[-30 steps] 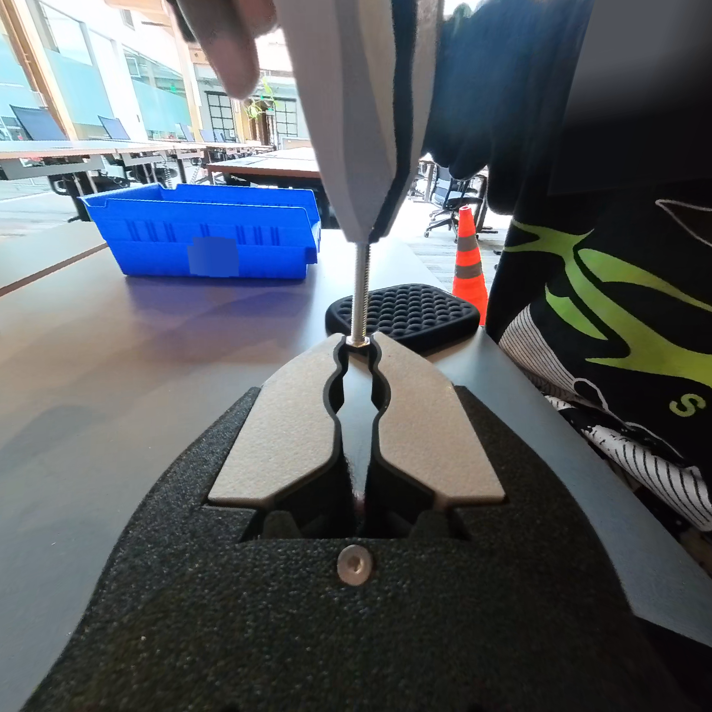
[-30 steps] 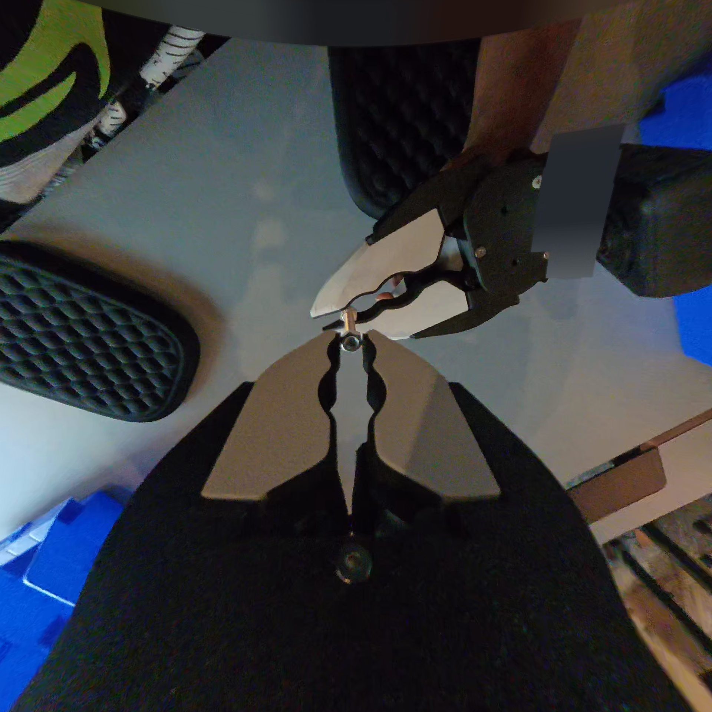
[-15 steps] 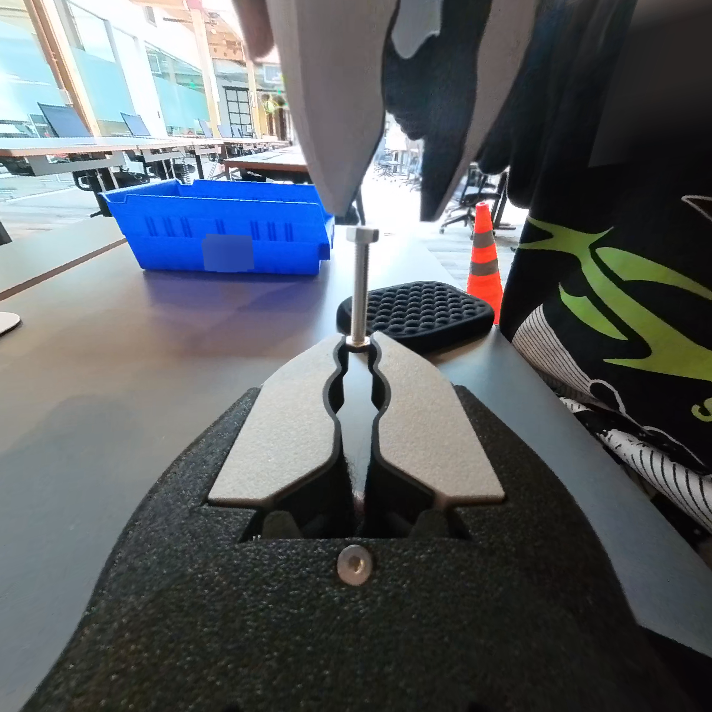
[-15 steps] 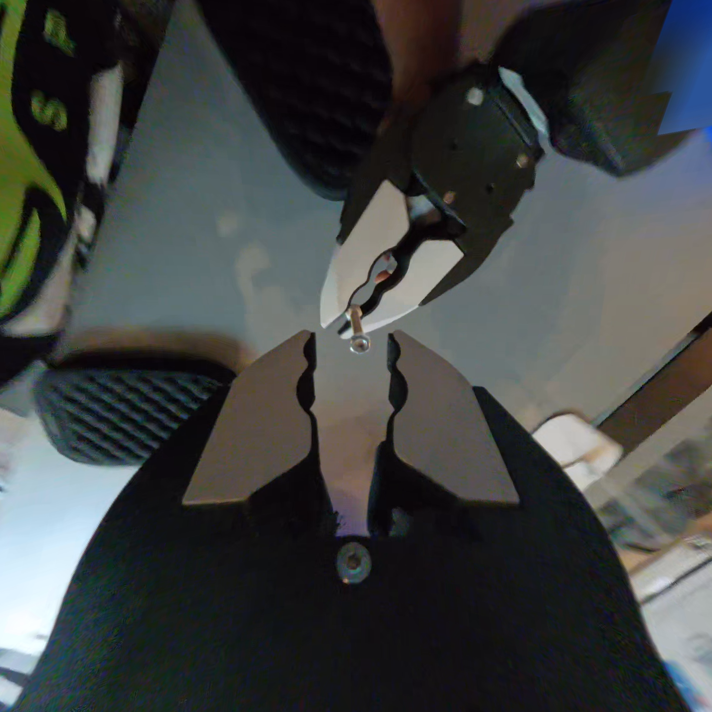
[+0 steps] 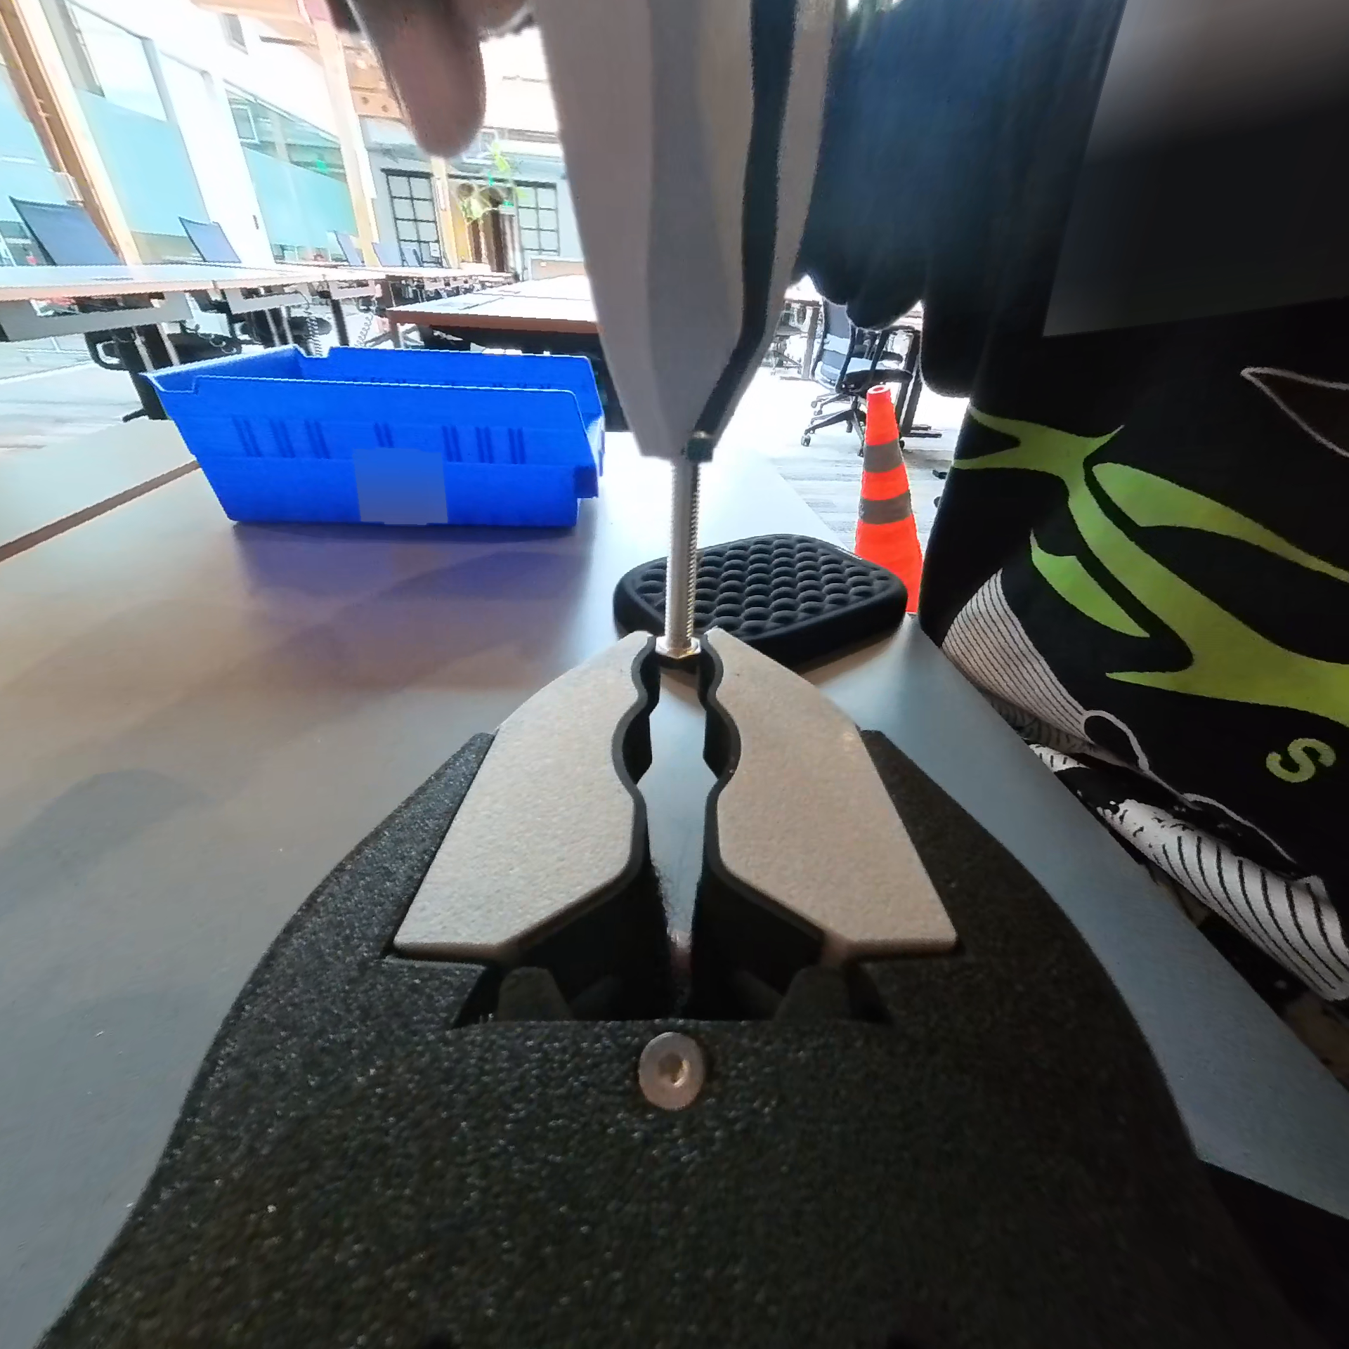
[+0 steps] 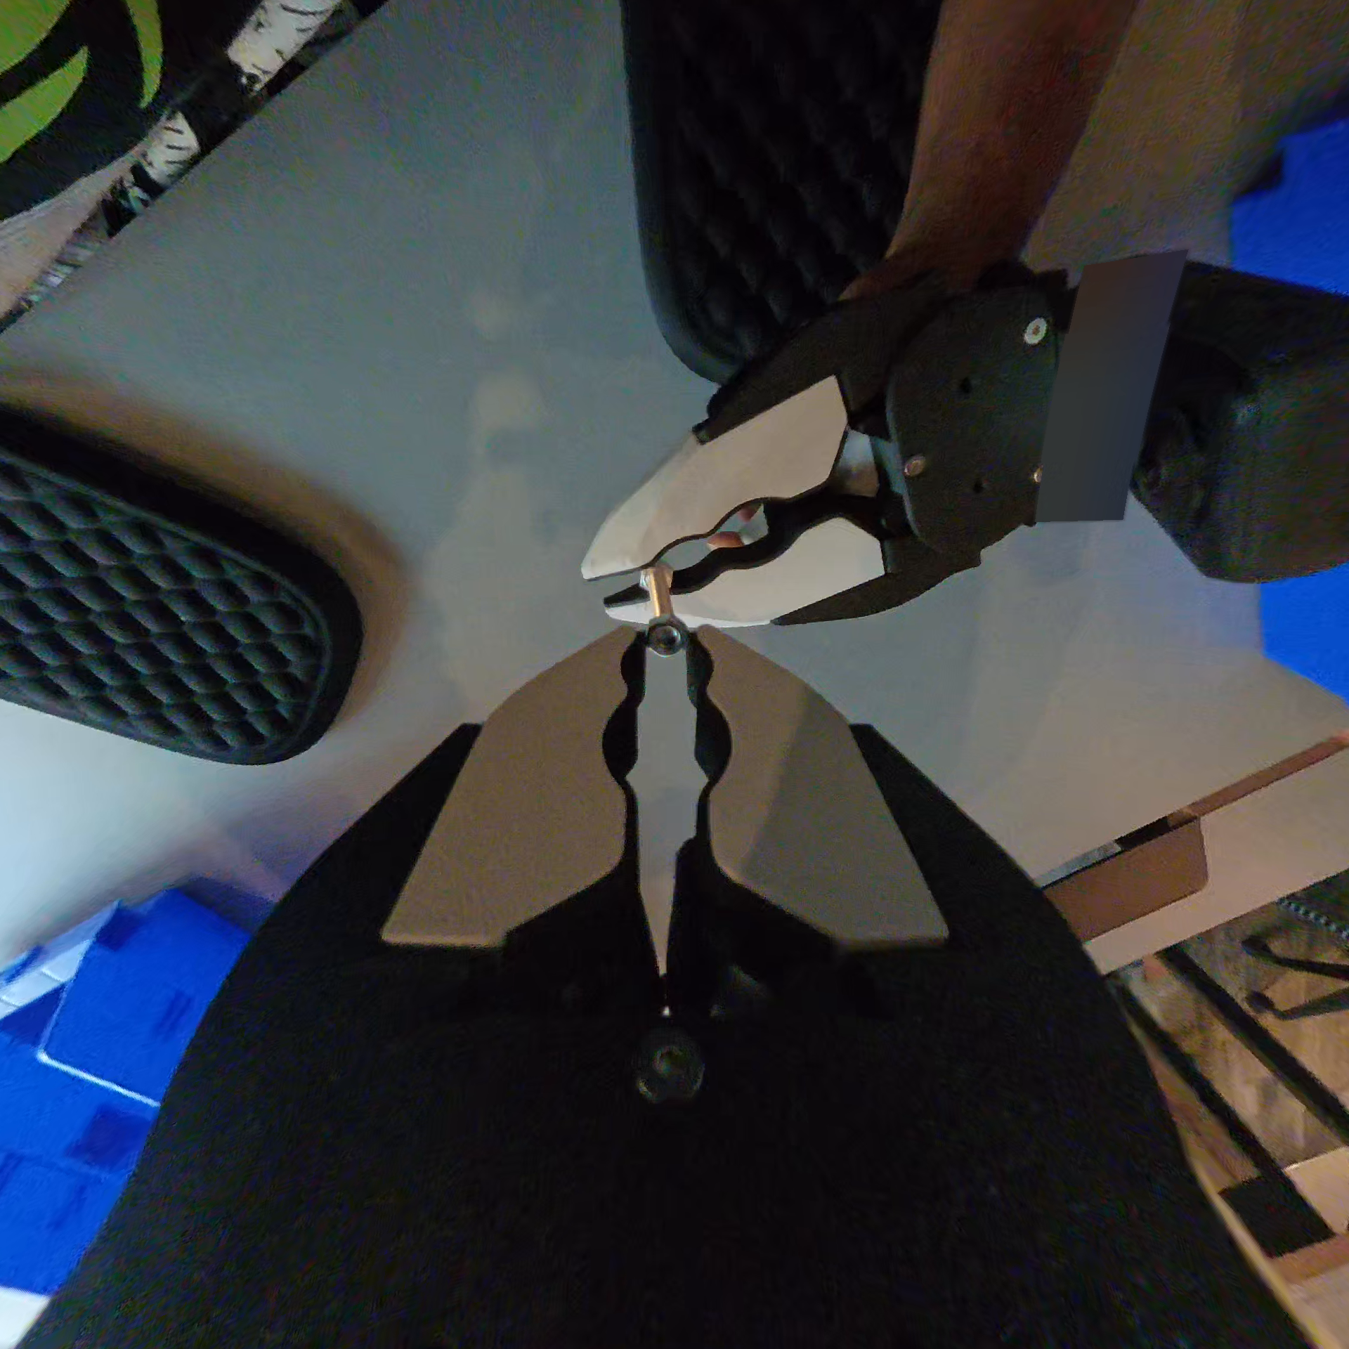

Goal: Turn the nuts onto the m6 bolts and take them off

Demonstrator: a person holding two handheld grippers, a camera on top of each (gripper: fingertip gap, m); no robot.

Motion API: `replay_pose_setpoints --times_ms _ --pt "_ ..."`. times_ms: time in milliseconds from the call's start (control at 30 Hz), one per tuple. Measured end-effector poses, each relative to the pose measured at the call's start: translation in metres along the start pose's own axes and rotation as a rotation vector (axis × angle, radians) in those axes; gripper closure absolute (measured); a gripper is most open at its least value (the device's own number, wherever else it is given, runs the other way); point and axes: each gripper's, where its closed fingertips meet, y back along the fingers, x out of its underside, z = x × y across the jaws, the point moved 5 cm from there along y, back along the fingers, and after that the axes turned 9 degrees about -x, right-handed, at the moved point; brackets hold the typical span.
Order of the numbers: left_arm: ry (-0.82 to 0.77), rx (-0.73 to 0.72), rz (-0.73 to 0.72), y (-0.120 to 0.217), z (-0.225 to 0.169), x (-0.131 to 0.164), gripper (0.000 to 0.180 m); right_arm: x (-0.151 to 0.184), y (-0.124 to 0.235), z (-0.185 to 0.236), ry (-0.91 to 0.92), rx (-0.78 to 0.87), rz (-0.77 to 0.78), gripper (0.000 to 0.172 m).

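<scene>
A silver bolt (image 5: 682, 555) stands upright between my two grippers. My left gripper (image 5: 679, 651) is shut on the nut (image 5: 679, 647) at the bolt's lower end, just above the grey table (image 5: 219, 693). My right gripper (image 6: 666, 642) comes down from above and is shut on the bolt's head (image 6: 666, 639). In the left wrist view its fingertips (image 5: 660, 431) clamp the head at the top of the shaft. In the right wrist view the left gripper (image 6: 633, 588) holds the far end of the bolt (image 6: 657, 595).
A blue bin (image 5: 379, 445) stands at the back left of the table. A black honeycomb mat (image 5: 774, 591) lies just behind the bolt, and another mat (image 6: 146, 584) shows in the right wrist view. An orange cone (image 5: 883, 482) stands beyond the table edge. A person's torso (image 5: 1131, 584) is close on the right. Tip to tip, the grippers are about 5 cm apart.
My right gripper opened and let go of the bolt head, turned, then shut on the head again. My left gripper kept hold of the nut.
</scene>
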Motion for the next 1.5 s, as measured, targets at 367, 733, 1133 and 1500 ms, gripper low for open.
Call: replay_pose_setpoints --times_ms 367,733,1133,1500 --pt "0.001 -0.066 0.012 -0.001 0.005 0.001 0.172 0.002 -0.002 0.002 -0.702 0.011 -0.02 0.159" --pt "0.015 -0.066 -0.009 0.001 0.006 -0.001 0.172 0.007 -0.003 0.004 -0.789 0.014 -0.083 0.139" --pt "0.029 -0.075 -0.14 0.007 0.009 -0.01 0.171 0.017 -0.016 0.021 -0.758 0.587 -1.076 0.077" --pt "0.096 -0.181 -0.131 0.01 0.026 -0.009 0.172 0.012 -0.04 0.026 -0.675 0.731 -1.366 0.09"
